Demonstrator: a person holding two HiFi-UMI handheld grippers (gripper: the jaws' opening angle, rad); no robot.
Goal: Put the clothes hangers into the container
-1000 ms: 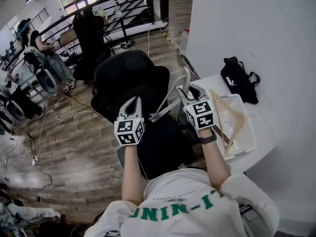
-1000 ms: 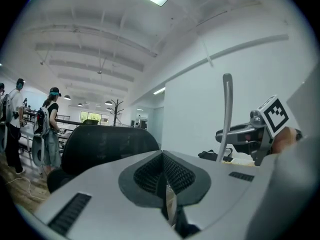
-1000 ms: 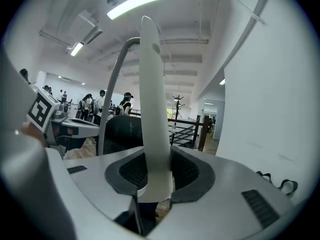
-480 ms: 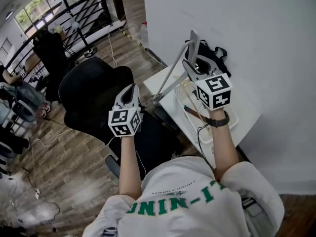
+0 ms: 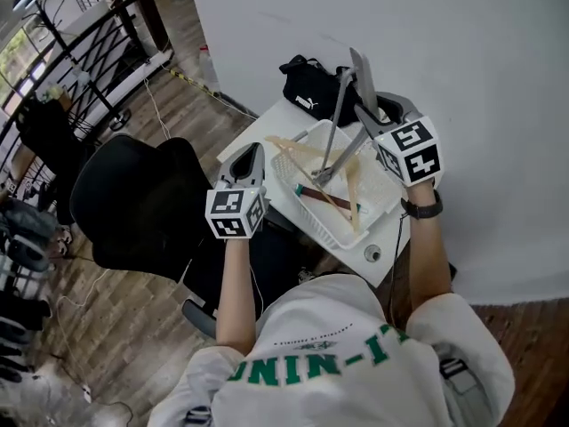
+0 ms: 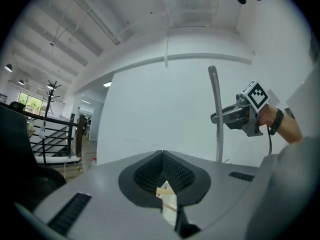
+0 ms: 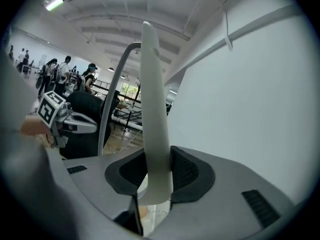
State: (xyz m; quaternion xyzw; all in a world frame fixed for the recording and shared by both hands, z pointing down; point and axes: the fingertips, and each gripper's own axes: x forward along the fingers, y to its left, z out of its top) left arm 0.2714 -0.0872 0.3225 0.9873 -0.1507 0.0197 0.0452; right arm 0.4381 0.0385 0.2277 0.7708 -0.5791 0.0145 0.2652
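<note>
My right gripper (image 5: 364, 116) (image 7: 157, 156) is shut on a grey plastic hanger (image 5: 340, 118) (image 7: 152, 99). The hanger stands nearly upright, and its lower end hangs over the white basket (image 5: 384, 205) on the small white table (image 5: 267, 124). Inside the basket lie wooden hangers (image 5: 307, 152). My left gripper (image 5: 252, 149) (image 6: 162, 153) is shut and holds nothing; it hovers at the basket's left edge. The left gripper view shows the right gripper (image 6: 240, 116) with the grey hanger (image 6: 215, 114) against the white wall.
A black bag (image 5: 308, 89) lies at the table's far end, against the white wall. A black office chair (image 5: 133, 205) stands left of the table on the wooden floor. Black railings (image 5: 80, 43) and cables are further left.
Both grippers have swung right, from above the chair to the table. The grey hanger has travelled with the right gripper and now hangs over the basket.
</note>
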